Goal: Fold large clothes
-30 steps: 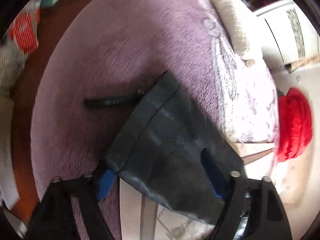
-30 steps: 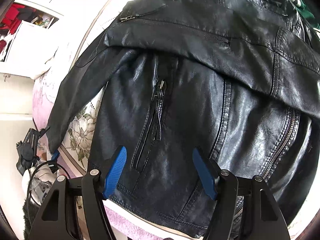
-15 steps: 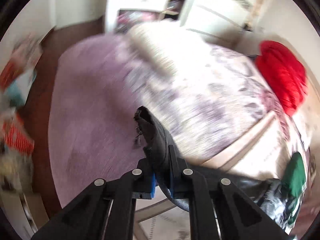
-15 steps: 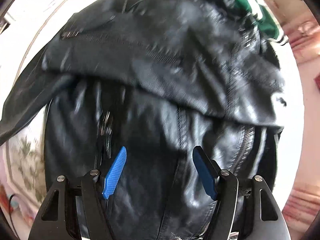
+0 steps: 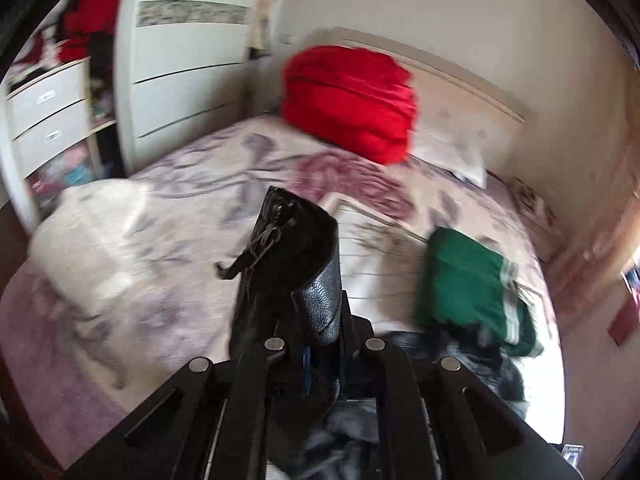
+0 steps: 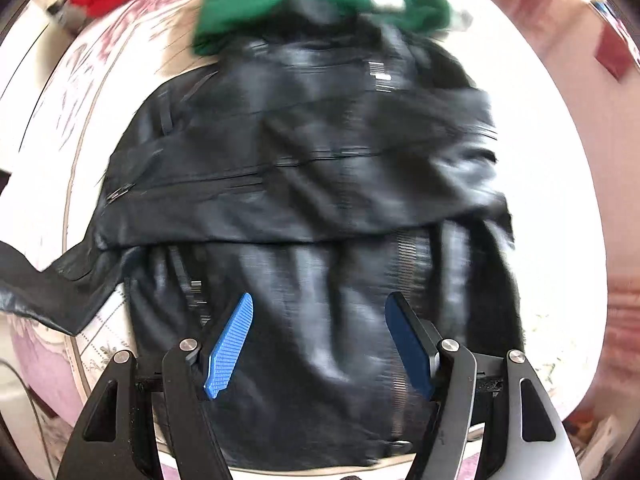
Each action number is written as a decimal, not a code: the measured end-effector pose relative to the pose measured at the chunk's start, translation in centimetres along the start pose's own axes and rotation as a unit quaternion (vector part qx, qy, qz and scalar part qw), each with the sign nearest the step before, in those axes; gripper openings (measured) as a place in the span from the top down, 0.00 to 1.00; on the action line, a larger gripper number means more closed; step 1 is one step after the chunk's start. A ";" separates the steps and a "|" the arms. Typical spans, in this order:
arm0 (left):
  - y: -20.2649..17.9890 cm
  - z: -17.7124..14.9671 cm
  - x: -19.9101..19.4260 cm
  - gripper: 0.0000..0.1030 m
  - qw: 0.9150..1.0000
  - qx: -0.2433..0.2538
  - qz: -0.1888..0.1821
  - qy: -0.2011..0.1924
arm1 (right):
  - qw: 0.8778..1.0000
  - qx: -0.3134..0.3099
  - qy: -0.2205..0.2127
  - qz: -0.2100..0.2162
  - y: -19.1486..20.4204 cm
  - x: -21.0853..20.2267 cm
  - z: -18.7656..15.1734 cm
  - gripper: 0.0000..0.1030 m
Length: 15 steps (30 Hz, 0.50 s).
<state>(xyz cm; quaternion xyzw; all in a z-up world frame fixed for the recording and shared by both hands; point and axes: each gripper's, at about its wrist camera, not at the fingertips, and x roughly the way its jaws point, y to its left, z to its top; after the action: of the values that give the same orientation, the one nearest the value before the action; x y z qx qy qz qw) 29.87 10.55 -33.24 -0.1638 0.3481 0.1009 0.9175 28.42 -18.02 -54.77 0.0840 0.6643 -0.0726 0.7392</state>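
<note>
Left wrist view: the left gripper (image 5: 322, 354) is clamped on a cuff of the black leather jacket (image 5: 288, 256), lifted above the floral-covered bed (image 5: 168, 208) (a folded green garment (image 5: 464, 280) lies nearby). Right wrist view: the right gripper (image 6: 320, 344), fingers spread wide, hovers over the jacket's body, apparently not touching; blur obscures this.

**Gripper hardware, both hands**

My left gripper (image 5: 320, 354): matte black angular linkage arms, 4 round silver pivot screws, a sliver of blue pad between the fingers. My right gripper (image 6: 318, 346): same black frame with triangular cutouts, 4 silver screws, 2 blue pads (image 6: 230, 346) with a fine ribbed grid texture.
</note>
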 end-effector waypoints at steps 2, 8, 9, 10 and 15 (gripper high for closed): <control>-4.9 -0.7 1.9 0.94 0.999 0.016 -0.034 0.021 | 1.000 0.021 -0.001 -0.001 -3.0 0.1 0.2 0.31; -22.5 -7.3 8.4 0.94 0.981 0.110 -0.121 0.108 | 0.996 0.086 0.005 -0.016 -14.0 0.5 -1.0 0.31; -24.7 -8.7 9.0 0.94 0.975 0.128 -0.135 0.125 | 0.995 0.093 0.010 -0.019 -15.6 0.7 -1.5 0.31; -26.7 -9.9 9.9 0.94 0.968 0.145 -0.143 0.144 | 0.995 0.098 0.012 -0.021 -16.7 0.9 -1.7 0.31; -33.9 -16.8 15.0 0.92 0.933 0.214 -0.148 0.250 | 0.991 0.129 0.034 -0.011 -23.6 2.8 -3.4 0.31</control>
<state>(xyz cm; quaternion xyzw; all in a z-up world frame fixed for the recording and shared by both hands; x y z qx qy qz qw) 40.94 -25.98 -47.35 -0.0331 0.5513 -0.1570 0.8187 20.27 -40.30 -58.51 0.1740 0.6751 -0.1631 0.6981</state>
